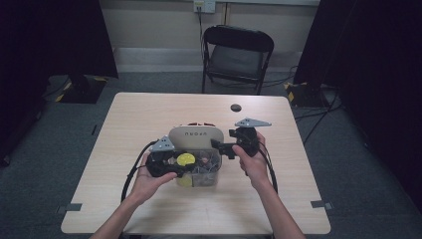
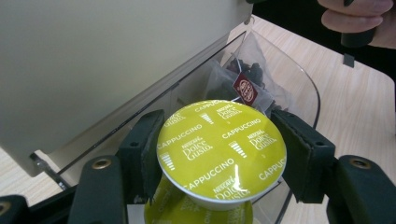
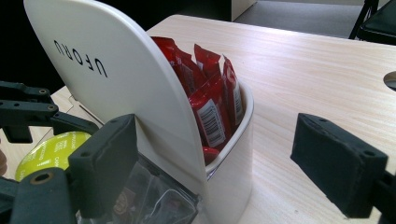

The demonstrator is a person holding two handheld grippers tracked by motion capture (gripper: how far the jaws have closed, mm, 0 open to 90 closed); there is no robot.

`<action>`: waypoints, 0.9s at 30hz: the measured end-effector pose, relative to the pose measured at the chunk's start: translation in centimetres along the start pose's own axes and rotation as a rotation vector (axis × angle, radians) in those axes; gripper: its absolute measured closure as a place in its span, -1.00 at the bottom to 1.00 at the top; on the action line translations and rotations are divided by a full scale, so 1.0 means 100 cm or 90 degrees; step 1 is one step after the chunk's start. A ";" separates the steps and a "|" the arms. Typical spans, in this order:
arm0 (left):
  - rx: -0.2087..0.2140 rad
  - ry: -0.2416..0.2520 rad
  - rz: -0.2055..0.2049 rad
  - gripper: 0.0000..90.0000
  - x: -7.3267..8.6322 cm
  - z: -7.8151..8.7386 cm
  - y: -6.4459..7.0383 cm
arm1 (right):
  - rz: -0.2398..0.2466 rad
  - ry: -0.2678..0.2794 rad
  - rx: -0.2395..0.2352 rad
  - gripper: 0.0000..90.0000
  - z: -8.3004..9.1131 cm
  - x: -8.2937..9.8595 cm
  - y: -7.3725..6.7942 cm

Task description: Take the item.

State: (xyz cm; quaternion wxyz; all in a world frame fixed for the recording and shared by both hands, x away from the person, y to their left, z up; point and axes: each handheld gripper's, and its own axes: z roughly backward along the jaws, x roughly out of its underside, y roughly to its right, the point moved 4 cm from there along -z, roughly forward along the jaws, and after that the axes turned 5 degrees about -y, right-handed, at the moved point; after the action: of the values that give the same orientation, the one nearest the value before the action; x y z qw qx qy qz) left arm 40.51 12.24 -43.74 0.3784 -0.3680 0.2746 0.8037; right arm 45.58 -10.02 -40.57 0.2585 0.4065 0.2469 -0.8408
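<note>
High view: the coffee capsule [image 1: 186,159] sits at the clear front compartment of the organiser box [image 1: 195,135], foil lid facing up, between the jaws of the left gripper [image 1: 171,166]. The right gripper [image 1: 222,147] is beside the box's right end.

Left gripper view: jaws closed on the capsule rim, lid tilted toward the camera; its body is cut off below. A tea bag [image 2: 245,88] lies behind it.

Right gripper view: jaws wide apart, empty, straddling the box's lid; red sachets [image 3: 211,109] stand upright behind it.
</note>
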 end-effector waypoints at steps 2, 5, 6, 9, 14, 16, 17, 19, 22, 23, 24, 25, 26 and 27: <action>0.006 0.004 0.002 -0.16 0.000 0.001 0.000 | 0.000 0.000 0.000 -0.69 0.000 0.000 0.000; 0.018 0.011 0.003 -0.16 -0.002 0.004 0.004 | 0.000 0.000 0.000 -0.69 0.000 0.000 0.000; 0.018 0.011 0.003 -0.16 -0.002 0.004 0.004 | 0.000 0.000 0.000 -0.69 0.000 0.000 0.000; 0.020 0.020 0.000 -0.16 -0.004 0.009 0.005 | 0.000 0.000 -0.001 -0.69 0.000 0.000 0.000; 0.020 0.023 -0.004 -0.16 -0.005 0.017 0.005 | 0.000 0.000 -0.001 -0.69 0.000 0.000 0.000; 0.022 0.025 0.000 -0.16 -0.005 0.019 0.005 | 0.000 0.000 -0.001 -0.69 0.000 0.000 0.000; 0.020 0.026 -0.003 -0.16 -0.006 0.020 0.005 | 0.000 0.000 -0.001 -0.69 0.000 0.000 0.000; 0.024 0.029 0.000 -0.16 -0.005 0.022 0.004 | 0.000 0.000 -0.001 -0.69 0.000 0.000 0.000; 0.023 0.029 0.003 -0.16 -0.005 0.027 0.002 | -0.001 0.000 -0.002 -0.69 -0.001 0.000 0.000; 0.023 0.033 0.003 -0.16 -0.005 0.029 0.002 | -0.002 0.000 -0.003 -0.69 -0.001 0.000 0.000; 0.023 0.036 0.005 -0.16 -0.005 0.030 0.001 | -0.002 0.000 -0.003 -0.70 -0.001 0.000 0.000; 0.022 0.038 0.006 -0.16 -0.005 0.032 0.001 | -0.002 0.000 -0.003 -0.70 -0.001 0.000 0.000; 0.020 0.037 0.007 -0.16 -0.005 0.033 0.000 | -0.002 0.000 -0.004 -0.70 -0.001 0.000 0.001; 0.022 0.040 0.008 -0.16 -0.004 0.034 0.000 | -0.003 0.000 -0.004 -0.70 -0.001 0.000 0.001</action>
State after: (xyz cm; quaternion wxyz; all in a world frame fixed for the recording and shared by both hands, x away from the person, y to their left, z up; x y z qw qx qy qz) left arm 39.41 14.55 -41.42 0.3708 -0.3845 0.3028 0.7893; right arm 45.68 -10.02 -40.64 0.2581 0.4052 0.2505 -0.8405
